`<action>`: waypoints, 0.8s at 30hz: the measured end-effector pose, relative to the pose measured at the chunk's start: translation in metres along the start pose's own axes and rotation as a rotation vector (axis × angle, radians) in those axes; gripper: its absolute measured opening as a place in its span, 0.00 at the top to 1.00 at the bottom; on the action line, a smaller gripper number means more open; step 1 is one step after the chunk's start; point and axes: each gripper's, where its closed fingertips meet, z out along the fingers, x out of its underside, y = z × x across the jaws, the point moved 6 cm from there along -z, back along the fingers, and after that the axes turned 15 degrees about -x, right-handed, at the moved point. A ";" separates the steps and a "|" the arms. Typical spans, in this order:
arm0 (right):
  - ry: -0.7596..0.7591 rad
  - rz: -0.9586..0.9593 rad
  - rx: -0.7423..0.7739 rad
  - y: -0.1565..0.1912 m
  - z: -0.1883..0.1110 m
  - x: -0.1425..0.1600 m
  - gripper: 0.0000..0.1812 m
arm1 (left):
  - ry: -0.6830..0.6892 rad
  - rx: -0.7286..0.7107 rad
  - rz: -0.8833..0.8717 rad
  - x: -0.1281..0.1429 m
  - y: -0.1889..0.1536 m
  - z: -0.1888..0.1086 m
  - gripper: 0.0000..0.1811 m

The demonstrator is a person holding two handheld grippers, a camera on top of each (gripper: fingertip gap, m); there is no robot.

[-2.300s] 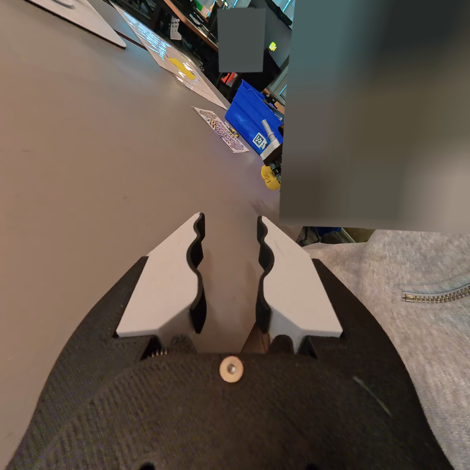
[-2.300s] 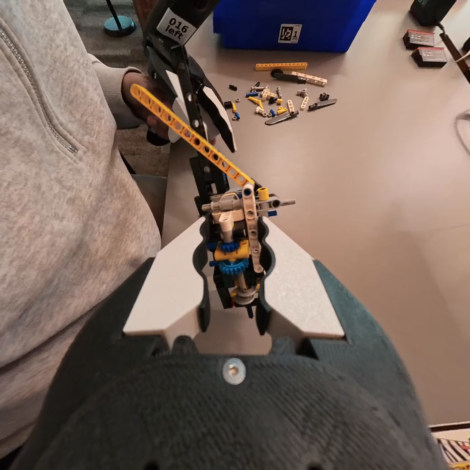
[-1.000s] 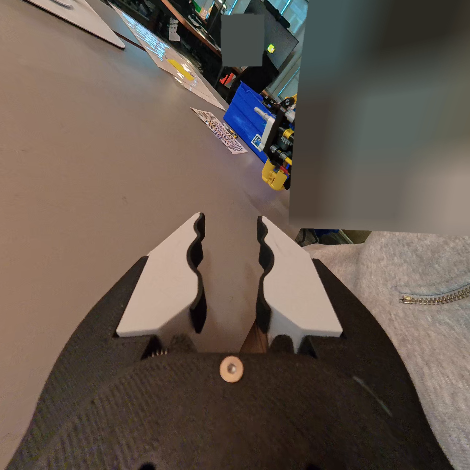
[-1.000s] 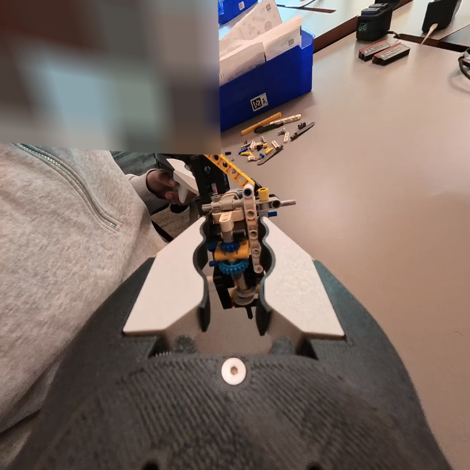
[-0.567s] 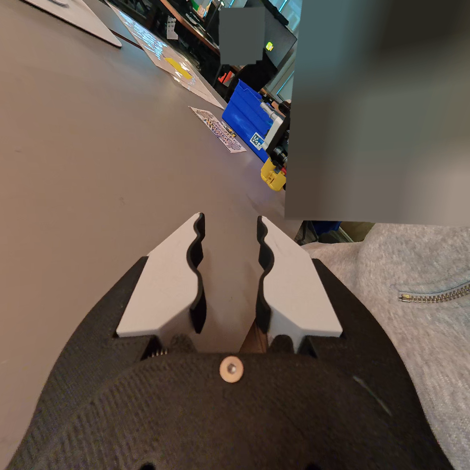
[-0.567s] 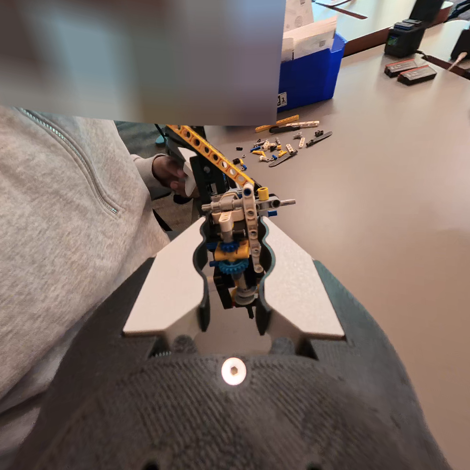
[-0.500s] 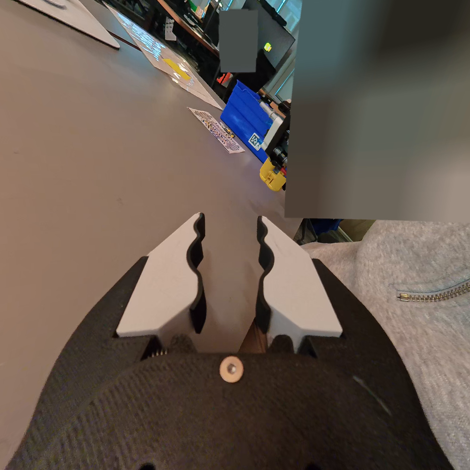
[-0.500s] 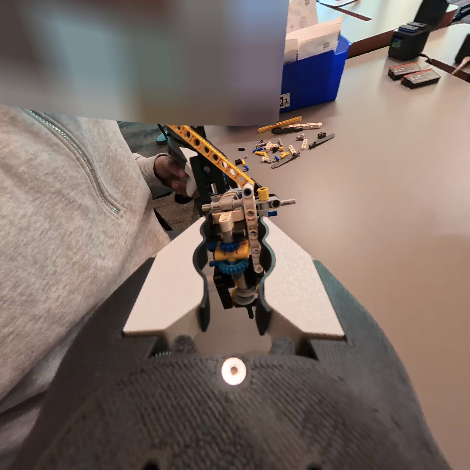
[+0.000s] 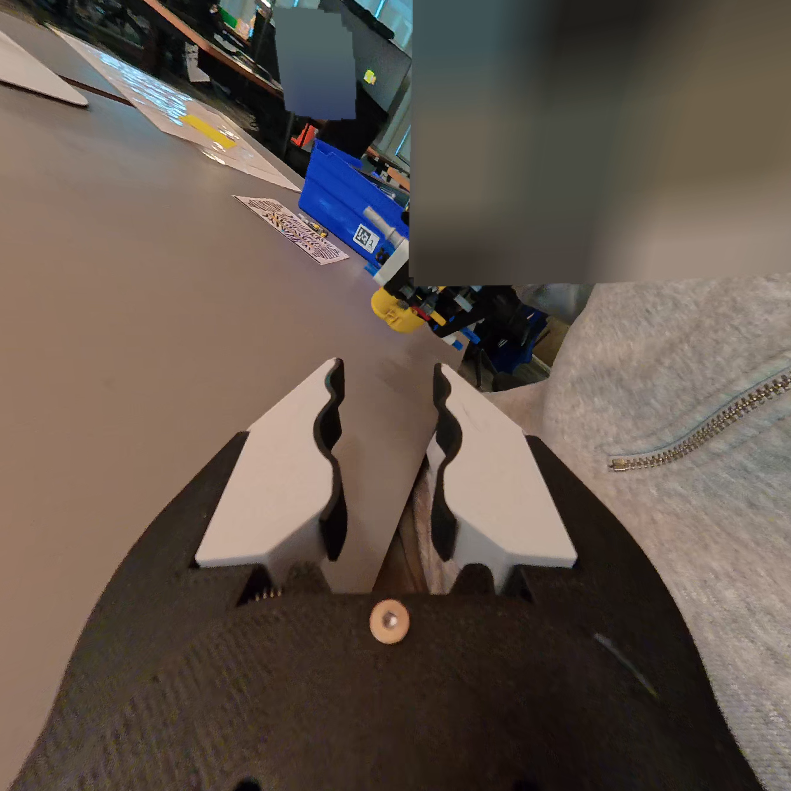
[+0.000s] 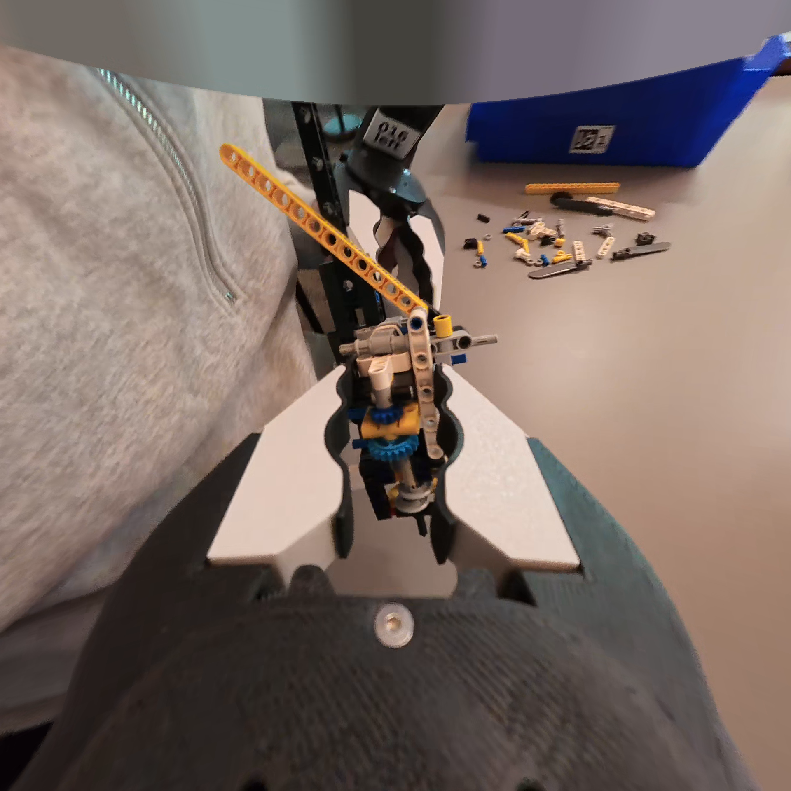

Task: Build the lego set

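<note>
Right wrist view: grey table (image 10: 642, 428) carries a blue bin (image 10: 642, 115) at the far edge and a scatter of loose lego pieces (image 10: 556, 244) just in front of it, likely staged within easy reach. Right gripper (image 10: 391, 428) is clamped on the half-built lego assembly (image 10: 398, 411), held off the table near the torso, probably for inspection, its yellow beam (image 10: 316, 222) sticking up-left. Left gripper (image 9: 387, 428) sits over the table edge, jaws apart, holding and touching nothing.
</note>
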 end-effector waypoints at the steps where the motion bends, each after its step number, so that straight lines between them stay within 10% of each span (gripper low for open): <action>1: 0.015 -0.010 -0.009 -0.001 0.001 -0.001 0.80 | 0.005 0.006 0.011 0.001 -0.002 0.001 0.78; 24: -0.118 0.068 -0.003 -0.010 -0.007 0.012 0.80 | 0.023 0.023 0.060 0.005 -0.008 0.004 0.78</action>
